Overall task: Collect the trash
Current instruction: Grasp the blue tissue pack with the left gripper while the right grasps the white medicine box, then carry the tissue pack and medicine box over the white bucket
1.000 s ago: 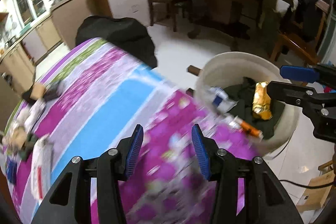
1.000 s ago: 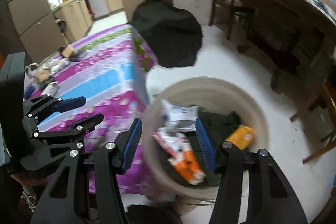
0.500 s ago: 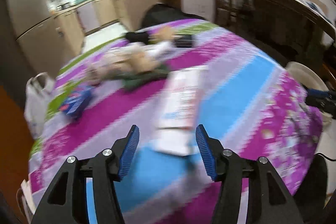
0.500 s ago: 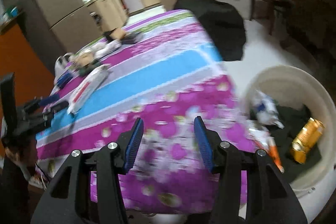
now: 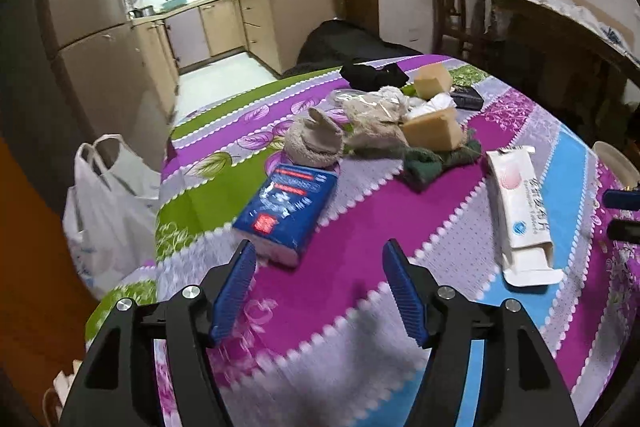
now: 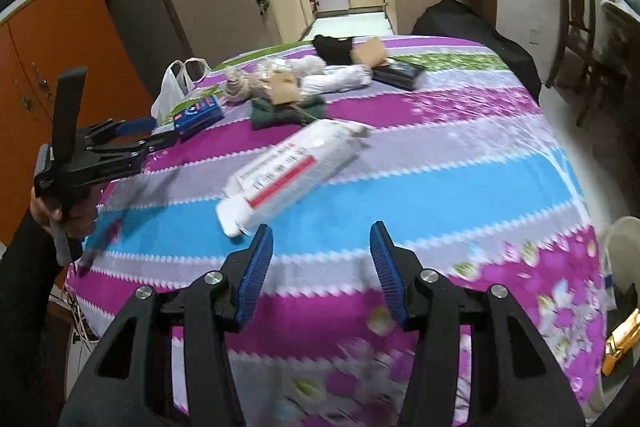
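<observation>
Though blurred, white carton (image 6: 294, 169) lengthwise diagonal

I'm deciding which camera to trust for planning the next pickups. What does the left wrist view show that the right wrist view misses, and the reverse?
Only the left wrist view shows the open end flap of the white carton and the left gripper head on, jaws opening, nothing between them.

Only the right wrist view shows the hand holding that gripper, the orange cabinet and the gold wrapper in the bin.

Both show the blue packet, white bag and striped tablecloth.
</observation>
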`<state>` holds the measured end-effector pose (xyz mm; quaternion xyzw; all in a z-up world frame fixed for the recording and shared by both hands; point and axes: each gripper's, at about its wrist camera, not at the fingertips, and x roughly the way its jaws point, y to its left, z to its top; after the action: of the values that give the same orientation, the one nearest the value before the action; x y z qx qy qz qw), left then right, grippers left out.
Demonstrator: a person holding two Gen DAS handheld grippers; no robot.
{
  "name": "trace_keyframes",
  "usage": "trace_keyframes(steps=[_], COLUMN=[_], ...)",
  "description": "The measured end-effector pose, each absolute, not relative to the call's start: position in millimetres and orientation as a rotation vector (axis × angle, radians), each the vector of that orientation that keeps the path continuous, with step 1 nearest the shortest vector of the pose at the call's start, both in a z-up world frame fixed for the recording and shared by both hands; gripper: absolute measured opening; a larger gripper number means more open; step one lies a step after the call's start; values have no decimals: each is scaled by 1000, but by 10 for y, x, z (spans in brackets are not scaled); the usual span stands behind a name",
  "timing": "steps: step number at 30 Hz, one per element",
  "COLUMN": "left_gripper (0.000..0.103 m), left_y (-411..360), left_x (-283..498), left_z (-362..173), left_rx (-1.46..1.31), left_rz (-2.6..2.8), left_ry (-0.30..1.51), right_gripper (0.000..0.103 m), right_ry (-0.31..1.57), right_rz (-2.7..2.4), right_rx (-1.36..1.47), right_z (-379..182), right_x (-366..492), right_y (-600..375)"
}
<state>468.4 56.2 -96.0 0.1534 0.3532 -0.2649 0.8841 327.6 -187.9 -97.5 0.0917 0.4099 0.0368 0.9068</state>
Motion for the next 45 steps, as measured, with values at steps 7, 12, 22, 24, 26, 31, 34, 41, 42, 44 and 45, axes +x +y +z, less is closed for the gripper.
trace_keyframes(steps=[7, 12, 22, 24, 26, 31, 34, 41, 42, 44, 45], left_gripper=[67, 73, 72, 58, 53, 53, 53, 53, 53, 53, 53], left_y=[595, 559, 486, 474, 452, 456, 496, 597, 598, 590, 581], left_x=[5100, 5320, 5530, 5528, 5497, 5307, 5053, 4330, 4255, 4081, 4008], left_z=[-1090, -1186, -1317, -1316, -1316, -1321, -1321, -1320, -1317, -1305, -1285], left_rx=[320, 338, 322, 314, 311, 312, 296, 221, 216, 203, 198], left_rz=[-569, -577, -614, -633, -643, -637, -650, -633, -622, -598, -584], left_ry=[758, 759, 822, 819, 818, 814, 821, 847, 851, 852, 848], right_gripper=[70, 81, 86, 86, 85, 57, 51, 46, 46, 44, 44], right_ry=[887, 926, 981, 971, 967, 948, 947, 970, 967, 962, 961], right_rz=[46, -24, -313, -350, -360, -305, -215, -8, -3, 4, 2], right_rx=[235, 263, 294, 248, 206, 181, 175, 118, 103, 118, 138], right_z=[-1029, -1059, -1342, -1375, -1391, -1341, -1324, -1286, -1277, -1255, -1245], right_x=[3571, 3775, 4222, 4228, 4187, 3971, 3748, 3210, 3137, 2992, 2939], right_y=[-1693, -1550, -1256, -1235, -1233, -1430, -1629, -1870, -1889, -1977, -2025])
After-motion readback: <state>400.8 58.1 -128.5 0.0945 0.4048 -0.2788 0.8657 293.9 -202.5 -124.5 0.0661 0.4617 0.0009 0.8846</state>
